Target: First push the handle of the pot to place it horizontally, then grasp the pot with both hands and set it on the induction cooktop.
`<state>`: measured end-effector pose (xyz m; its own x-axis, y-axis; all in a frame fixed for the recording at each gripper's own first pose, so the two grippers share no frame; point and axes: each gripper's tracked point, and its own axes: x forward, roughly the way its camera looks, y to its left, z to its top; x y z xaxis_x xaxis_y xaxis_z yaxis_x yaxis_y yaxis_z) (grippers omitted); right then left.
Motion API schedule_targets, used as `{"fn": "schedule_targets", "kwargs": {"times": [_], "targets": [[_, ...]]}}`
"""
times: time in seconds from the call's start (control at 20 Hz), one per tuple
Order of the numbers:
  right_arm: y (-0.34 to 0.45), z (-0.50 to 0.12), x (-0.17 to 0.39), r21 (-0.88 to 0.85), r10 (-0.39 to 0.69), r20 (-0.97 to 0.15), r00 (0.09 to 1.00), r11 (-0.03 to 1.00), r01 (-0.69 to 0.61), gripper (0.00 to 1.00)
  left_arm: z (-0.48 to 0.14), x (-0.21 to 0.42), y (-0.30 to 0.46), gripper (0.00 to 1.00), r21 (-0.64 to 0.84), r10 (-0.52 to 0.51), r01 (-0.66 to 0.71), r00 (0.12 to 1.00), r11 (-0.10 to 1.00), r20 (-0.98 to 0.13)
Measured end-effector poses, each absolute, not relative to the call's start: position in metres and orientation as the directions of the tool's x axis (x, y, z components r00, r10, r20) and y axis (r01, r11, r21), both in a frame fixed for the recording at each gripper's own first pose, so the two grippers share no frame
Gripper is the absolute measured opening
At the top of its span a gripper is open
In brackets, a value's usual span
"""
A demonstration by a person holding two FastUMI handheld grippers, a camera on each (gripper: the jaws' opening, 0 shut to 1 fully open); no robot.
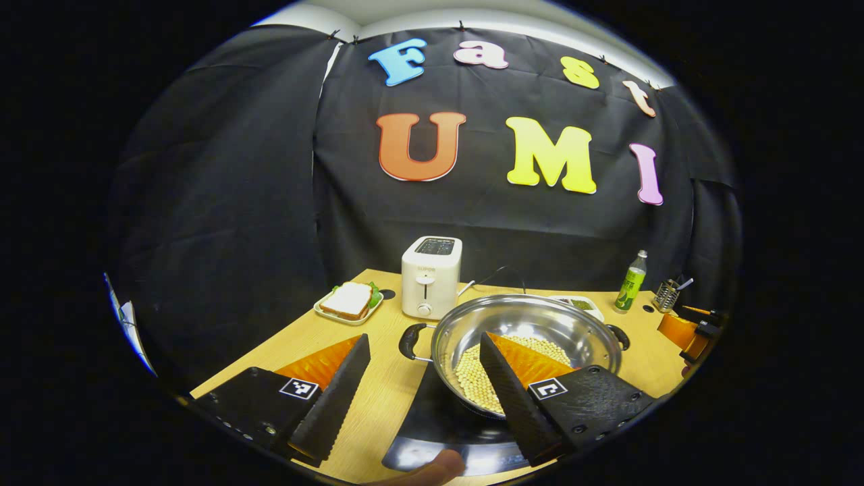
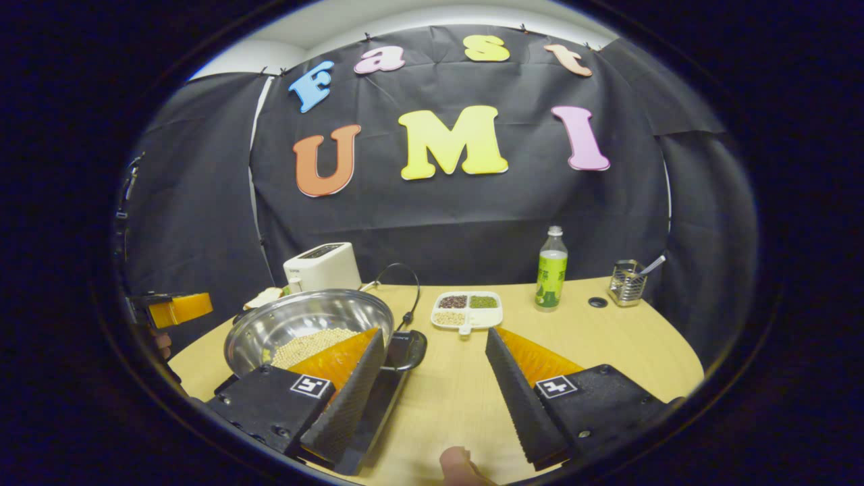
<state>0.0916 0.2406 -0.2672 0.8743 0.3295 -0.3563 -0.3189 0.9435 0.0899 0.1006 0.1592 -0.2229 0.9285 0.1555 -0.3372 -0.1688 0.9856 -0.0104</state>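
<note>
A steel pot (image 1: 520, 317) with pale beans in it rests on the black induction cooktop (image 1: 439, 432). Its two black handles point left and right. My left gripper (image 1: 424, 337) is open, and the pot's left handle (image 1: 410, 342) lies between its fingers, untouched. In the right gripper view the pot (image 2: 297, 320) sits at the left on the cooktop (image 2: 381, 405). My right gripper (image 2: 435, 334) is open, and the pot's right handle (image 2: 408, 354) sits close beside its left finger. Each view shows the other gripper far off, the right gripper (image 1: 695, 331) and the left gripper (image 2: 172, 309).
A white toaster (image 1: 430, 277) and a plate with a sandwich (image 1: 349, 302) stand behind the pot. A divided dish of beans (image 2: 468, 309), a green bottle (image 2: 552, 270) and a metal utensil holder (image 2: 626, 283) stand at the back right. A black cable (image 2: 405, 290) loops behind the pot.
</note>
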Motion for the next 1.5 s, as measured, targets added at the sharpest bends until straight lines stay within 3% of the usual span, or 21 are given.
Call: {"fn": "schedule_targets", "kwargs": {"times": [0.55,1.2,1.5], "targets": [[0.113,-0.162,-0.001,-0.061,0.198,-0.177,0.964,0.975,-0.212,0.97,-0.162,0.025,0.093,0.97,0.028,0.194,-0.193,0.957,0.981,-0.213],[-0.009,-0.066,-0.071,0.047,0.038,0.028,0.999,0.998,-0.039,0.96,-0.046,-0.039,0.029,0.96,-0.004,0.089,-0.089,0.996,0.996,0.003],[-0.004,-0.054,-0.092,-0.016,0.065,0.049,0.997,0.998,-0.064,0.96,-0.042,-0.054,0.001,0.96,0.027,0.018,-0.019,0.999,0.999,0.035]]}}
